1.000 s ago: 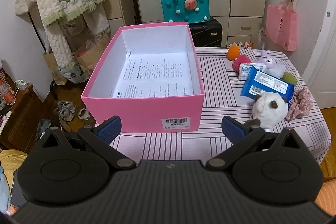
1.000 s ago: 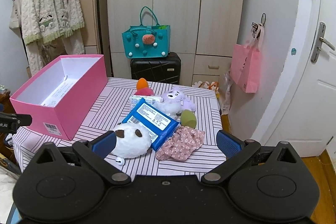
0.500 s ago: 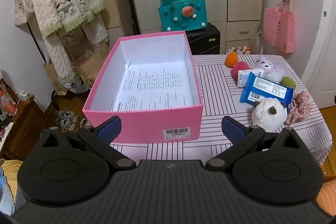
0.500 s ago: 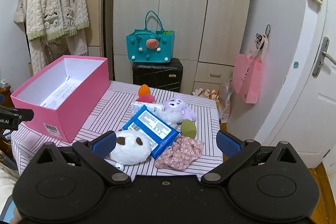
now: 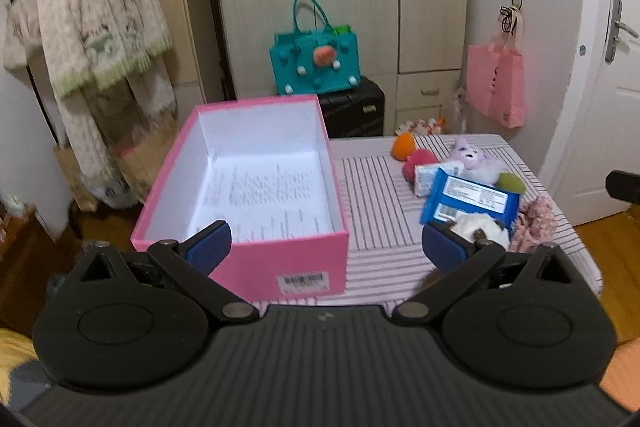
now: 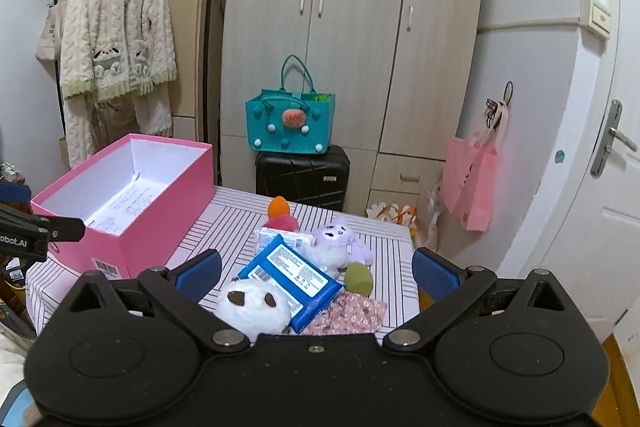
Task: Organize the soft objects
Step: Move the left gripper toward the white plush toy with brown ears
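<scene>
- Right wrist view shows the striped bench (image 6: 224, 223) with the pink box (image 6: 160, 211) standing open at its left end, holding only a printed sheet; the soft things lie in a cluster well apart from it, toward the right end.
- The right gripper (image 6: 316, 273) hangs above the near edge of that cluster, its fingers spread wide and holding nothing; the left gripper (image 5: 324, 243) hovers before the box's near wall, fingers likewise spread and empty.
- The step in hand looks like a first pick. The white plush with brown patches (image 6: 252, 305) lies nearest the right fingers, so it is the sensible start: come down with one finger on each side of its body and squeeze gently, since it will give.
- The blue packet (image 6: 292, 277) leans against that plush and overlaps the floral cloth piece (image 6: 348, 313); lifting straight up should avoid dragging them.
- The purple plush (image 6: 336, 241), green sponge (image 6: 359, 279), white packet (image 6: 284, 235), and the red ball (image 6: 282, 223) with the orange sponge (image 6: 279, 206) behind it wait farther back.
- The left wrist view is blurred, so the sheet's print is unreadable, and its right finger covers most of the white plush.
- The floral piece's near edge is cut off by the right gripper's body.
</scene>
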Tool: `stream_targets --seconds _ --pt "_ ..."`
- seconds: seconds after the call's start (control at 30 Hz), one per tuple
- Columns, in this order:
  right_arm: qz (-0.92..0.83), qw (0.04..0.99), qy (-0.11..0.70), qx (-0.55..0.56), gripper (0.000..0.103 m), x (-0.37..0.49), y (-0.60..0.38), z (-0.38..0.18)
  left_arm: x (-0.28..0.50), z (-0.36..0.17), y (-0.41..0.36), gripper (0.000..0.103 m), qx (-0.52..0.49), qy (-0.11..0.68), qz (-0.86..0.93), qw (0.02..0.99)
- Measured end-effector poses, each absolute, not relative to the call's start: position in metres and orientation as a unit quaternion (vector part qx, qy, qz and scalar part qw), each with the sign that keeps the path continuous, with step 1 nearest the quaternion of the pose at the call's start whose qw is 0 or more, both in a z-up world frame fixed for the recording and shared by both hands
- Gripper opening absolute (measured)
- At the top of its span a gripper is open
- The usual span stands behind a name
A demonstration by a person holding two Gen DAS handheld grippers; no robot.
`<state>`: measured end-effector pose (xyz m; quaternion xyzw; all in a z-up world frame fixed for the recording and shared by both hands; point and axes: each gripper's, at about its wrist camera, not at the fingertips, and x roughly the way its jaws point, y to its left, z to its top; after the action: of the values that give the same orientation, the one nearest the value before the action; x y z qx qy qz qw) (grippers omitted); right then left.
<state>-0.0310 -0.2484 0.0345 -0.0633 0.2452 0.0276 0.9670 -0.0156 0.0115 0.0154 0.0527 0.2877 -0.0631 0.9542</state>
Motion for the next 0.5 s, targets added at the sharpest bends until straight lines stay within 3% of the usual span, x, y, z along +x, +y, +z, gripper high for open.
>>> stream_targets --seconds 0.5 --pt "0.047 0.970 0.227 -0.070 0.103 -0.028 -0.254 0.023 -0.005 0.006 0.000 0.103 0.080 0.254 -0.069 0.961"
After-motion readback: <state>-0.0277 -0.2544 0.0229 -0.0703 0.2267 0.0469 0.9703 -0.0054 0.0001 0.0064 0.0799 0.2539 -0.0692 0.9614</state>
